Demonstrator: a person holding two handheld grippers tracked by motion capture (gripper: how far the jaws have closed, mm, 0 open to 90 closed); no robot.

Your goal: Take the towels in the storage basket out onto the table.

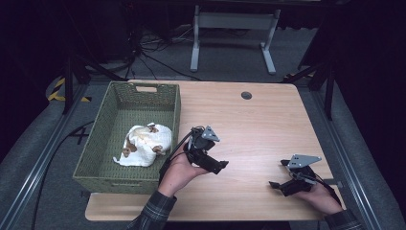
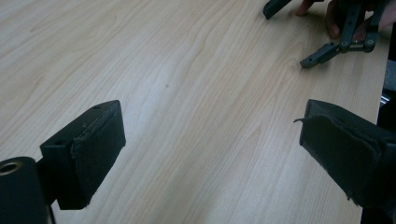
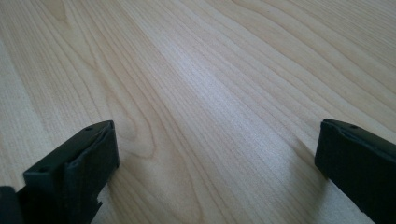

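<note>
A green woven basket (image 1: 176,115) stands on the left part of the wooden table (image 1: 253,124). In it lies a crumpled white cloth with brown patches (image 1: 146,143). My left gripper (image 1: 210,153) is held just right of the basket's near corner, pointing right. Its jaws (image 2: 212,126) stand wide open over bare wood with nothing between them. My right gripper (image 1: 277,173) rests low near the table's front right, pointing left, and its jaws (image 3: 218,135) are also wide open and empty. Farther off in the left gripper view, the right gripper (image 2: 289,35) and the hand holding it appear.
A round cable hole (image 1: 246,95) sits near the table's far edge. Beyond the table stand a white desk frame (image 1: 233,28) and cables on the floor. Black frame rails run along both sides of the table.
</note>
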